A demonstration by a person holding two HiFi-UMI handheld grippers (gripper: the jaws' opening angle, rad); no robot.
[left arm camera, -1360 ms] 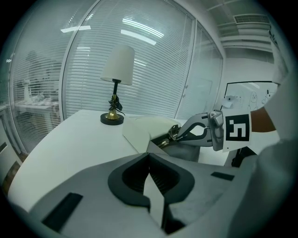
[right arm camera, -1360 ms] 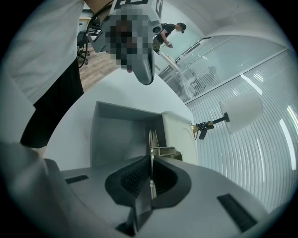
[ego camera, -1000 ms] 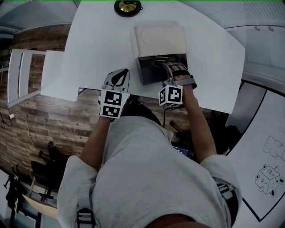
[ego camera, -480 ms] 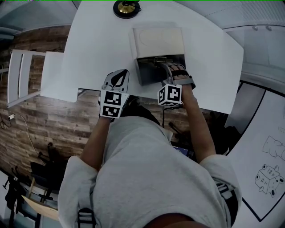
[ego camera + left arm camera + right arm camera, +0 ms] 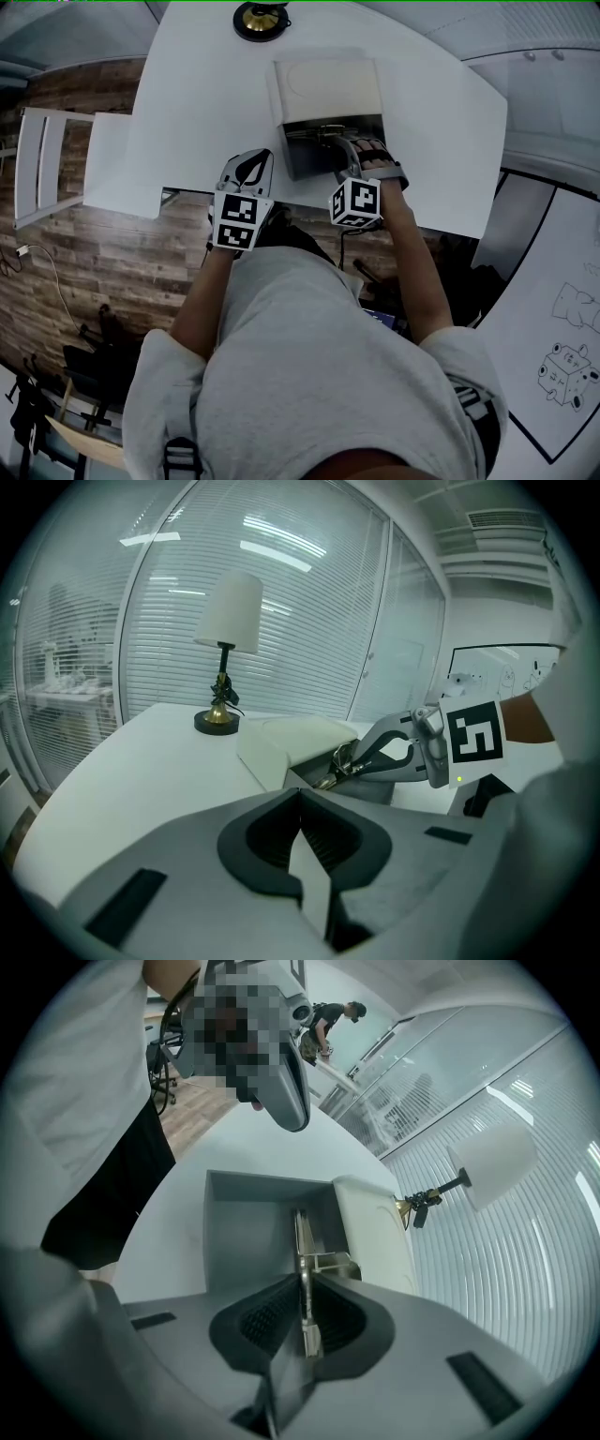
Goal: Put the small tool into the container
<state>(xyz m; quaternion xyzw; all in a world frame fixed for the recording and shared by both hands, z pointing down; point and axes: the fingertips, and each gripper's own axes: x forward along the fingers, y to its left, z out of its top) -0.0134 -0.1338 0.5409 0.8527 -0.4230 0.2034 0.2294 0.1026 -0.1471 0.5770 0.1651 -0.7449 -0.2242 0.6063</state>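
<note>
Right gripper (image 5: 302,1283): pinching slim metal tool (image 5: 301,1239) above open grey box (image 5: 246,1227).
Left gripper (image 5: 300,803): I see it pressed together, empty.

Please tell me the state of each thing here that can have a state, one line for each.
Box: open, lid swung back behind it.
Small tool: held over the open box, not yet released.
Right gripper: shut on the small tool.
Left gripper: shut, nothing between its jaws.
Lamp: standing upright on the table.
</note>
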